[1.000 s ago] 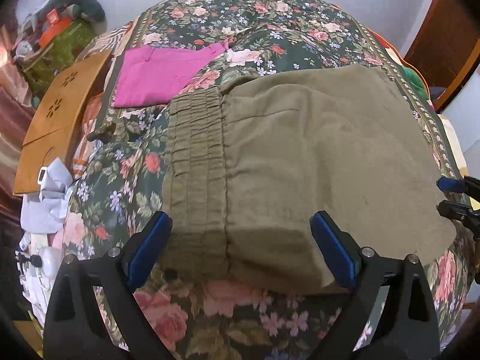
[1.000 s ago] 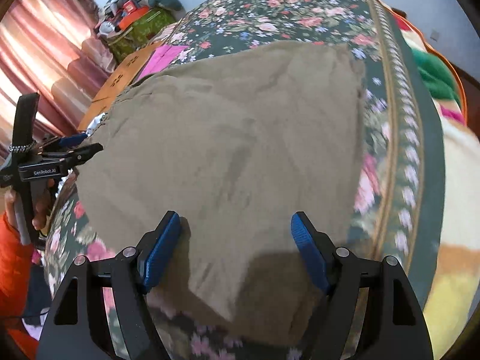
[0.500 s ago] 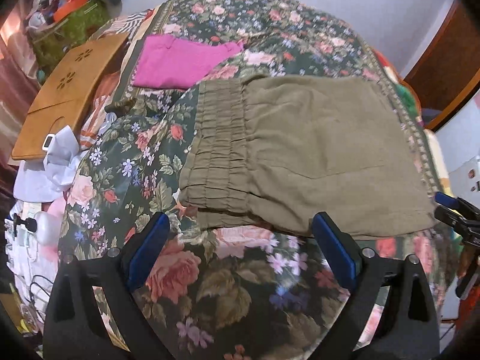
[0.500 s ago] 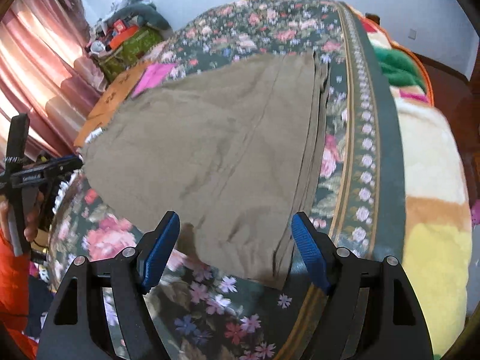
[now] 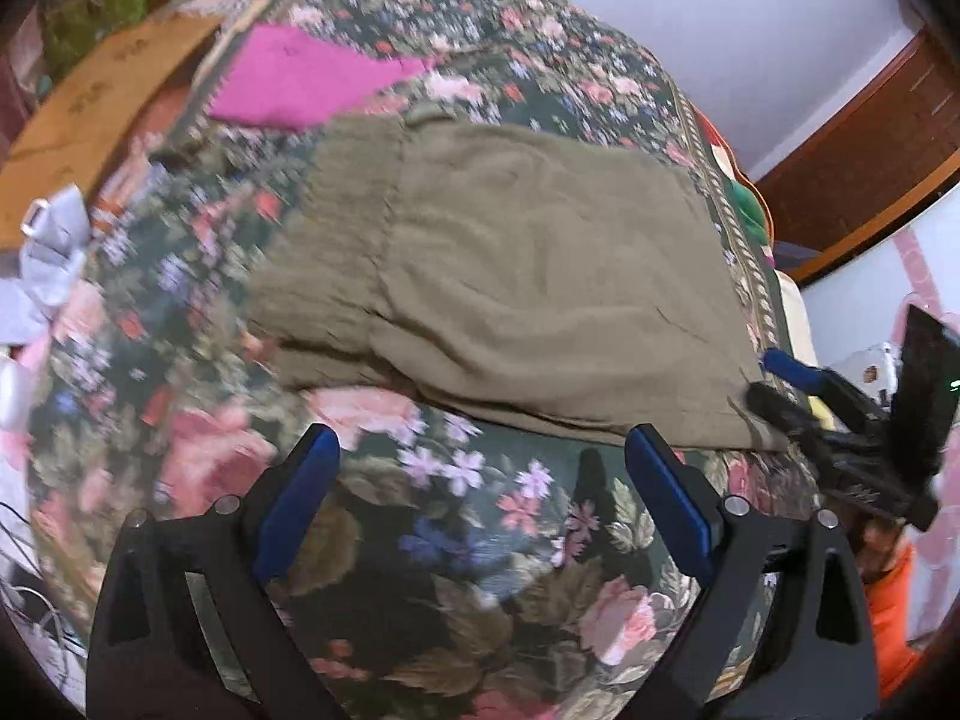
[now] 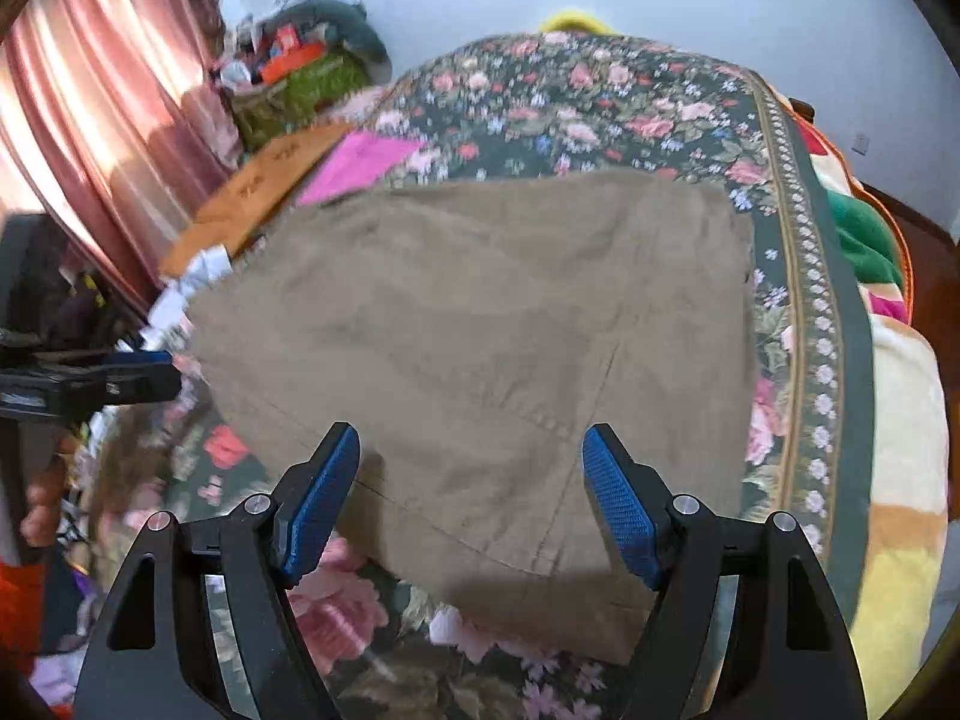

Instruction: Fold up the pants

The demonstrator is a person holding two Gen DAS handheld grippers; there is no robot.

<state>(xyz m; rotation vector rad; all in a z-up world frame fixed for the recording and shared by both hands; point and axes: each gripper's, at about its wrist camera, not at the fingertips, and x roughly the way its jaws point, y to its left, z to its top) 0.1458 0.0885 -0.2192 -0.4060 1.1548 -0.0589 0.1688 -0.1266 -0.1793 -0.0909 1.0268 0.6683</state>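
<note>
Pants (image 5: 510,276), olive-green, lie folded into a compact stack on the floral bedspread (image 5: 480,540), gathered waistband to the left in the left wrist view, a folded edge running along the near side. In the right wrist view the same stack (image 6: 480,330) fills the middle of the frame, with a seam crossing its near corner.

Left gripper (image 5: 480,468): jaws stand wide apart, nothing between the blue pads (image 5: 300,492); only bedspread shows below them, and the near edge of the pants sits just beyond the fingertips. No contact with the cloth visible.

Right gripper (image 6: 471,480): jaws likewise spread wide, holding nothing; it hangs over the near part of the stack, and its shadow falls on the cloth. In the left wrist view its fingertips (image 5: 786,372) appear at the right corner of the pants, close to the fabric; contact cannot be told because of blur.

Other items: 1 magenta folded garment (image 5: 300,84) farther up the bed, apart from the pants; 1 wooden board (image 5: 90,114) beside the bed's left edge; pink curtain (image 6: 90,120) at left in the right wrist view. An orange sleeve (image 5: 894,618) shows behind the right gripper.
</note>
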